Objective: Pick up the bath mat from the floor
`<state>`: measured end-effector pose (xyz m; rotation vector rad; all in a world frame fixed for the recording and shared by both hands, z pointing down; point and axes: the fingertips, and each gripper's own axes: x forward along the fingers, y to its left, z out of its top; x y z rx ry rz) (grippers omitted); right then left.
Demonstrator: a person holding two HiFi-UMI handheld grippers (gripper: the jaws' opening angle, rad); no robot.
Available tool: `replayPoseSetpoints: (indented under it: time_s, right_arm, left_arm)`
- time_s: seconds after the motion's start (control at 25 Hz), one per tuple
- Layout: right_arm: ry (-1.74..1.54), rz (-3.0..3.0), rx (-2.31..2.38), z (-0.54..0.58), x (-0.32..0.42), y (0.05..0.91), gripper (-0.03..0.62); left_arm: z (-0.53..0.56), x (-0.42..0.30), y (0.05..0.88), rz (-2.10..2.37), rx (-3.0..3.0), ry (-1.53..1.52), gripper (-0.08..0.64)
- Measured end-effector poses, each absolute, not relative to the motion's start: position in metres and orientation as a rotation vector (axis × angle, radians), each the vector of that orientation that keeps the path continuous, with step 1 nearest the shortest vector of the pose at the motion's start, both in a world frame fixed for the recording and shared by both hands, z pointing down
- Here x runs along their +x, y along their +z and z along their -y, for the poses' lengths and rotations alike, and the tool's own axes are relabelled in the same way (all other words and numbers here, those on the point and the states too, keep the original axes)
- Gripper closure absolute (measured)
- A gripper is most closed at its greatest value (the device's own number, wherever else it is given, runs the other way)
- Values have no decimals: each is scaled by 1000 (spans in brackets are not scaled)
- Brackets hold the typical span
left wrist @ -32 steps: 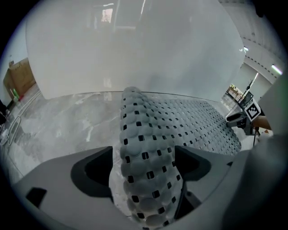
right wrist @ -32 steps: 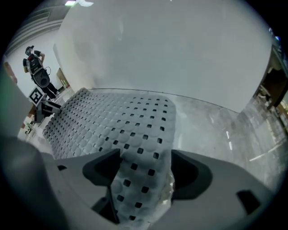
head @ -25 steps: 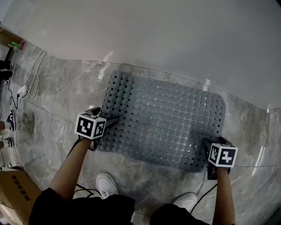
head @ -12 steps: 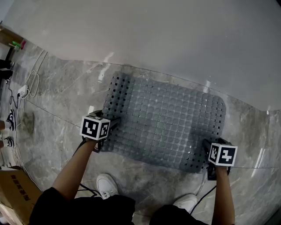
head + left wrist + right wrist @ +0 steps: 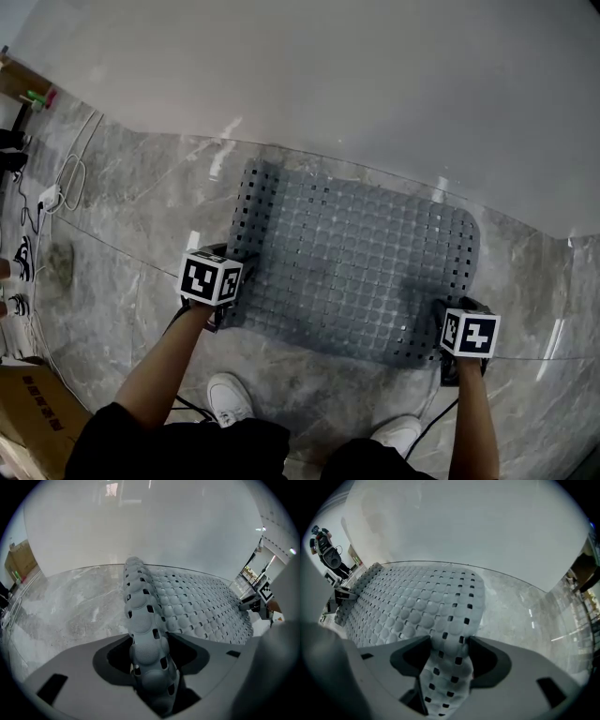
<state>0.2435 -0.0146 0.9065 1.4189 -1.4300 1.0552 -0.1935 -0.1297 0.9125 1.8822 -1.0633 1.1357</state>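
- Head view shows the grey bath mat [image 5: 356, 272], bumpy and full of square holes, spread on the marble floor [image 5: 131, 225]. Its far long edge lies close to the foot of a pale wall [image 5: 328, 66].
- Most of the mat is flat on the floor. Only the near corners, where the tools meet it, look disturbed.
- The left gripper [image 5: 150, 644] is at the mat's near left corner, pointing steeply down. Its jaws have just been closing, and in the left gripper view a raised fold of the mat's short edge stands between them, pinched from both sides.
- The right gripper [image 5: 450, 648] is at the near right corner, also aimed steeply down. Its jaws have just been closing too, and the right gripper view shows a strip of the mat's edge filling the gap and touching both pads. This hold looks lighter than the left one.
- Progress, as I judge it: reaching and taking hold are about done, but the lift has not begun, since the mat's body rests on the floor.
- What is left is to firm up the right hold and raise both corners together until the whole mat hangs clear.
- Beyond the mat, white cables [image 5: 66, 178] trail over the floor at the far left, and the person's white shoes [image 5: 228, 394] stand just behind the near edge.
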Motion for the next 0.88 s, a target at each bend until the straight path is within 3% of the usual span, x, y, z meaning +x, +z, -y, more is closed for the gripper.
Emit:
replayPoseSetpoints:
  time_s: [0.32,0.6,0.88]
  right_arm:
    - [992,1518,1413,17,227,903,440]
    - [906,1625,1451,16,218,885,480]
    - [590,1830,1517,20,203,832,506]
  left_arm:
    - [128,-185,909,1038,1920,1074,402]
    - [124,-181,892,1030,1979,979,434]
    - [117,-163,838,1046,2249,821,437]
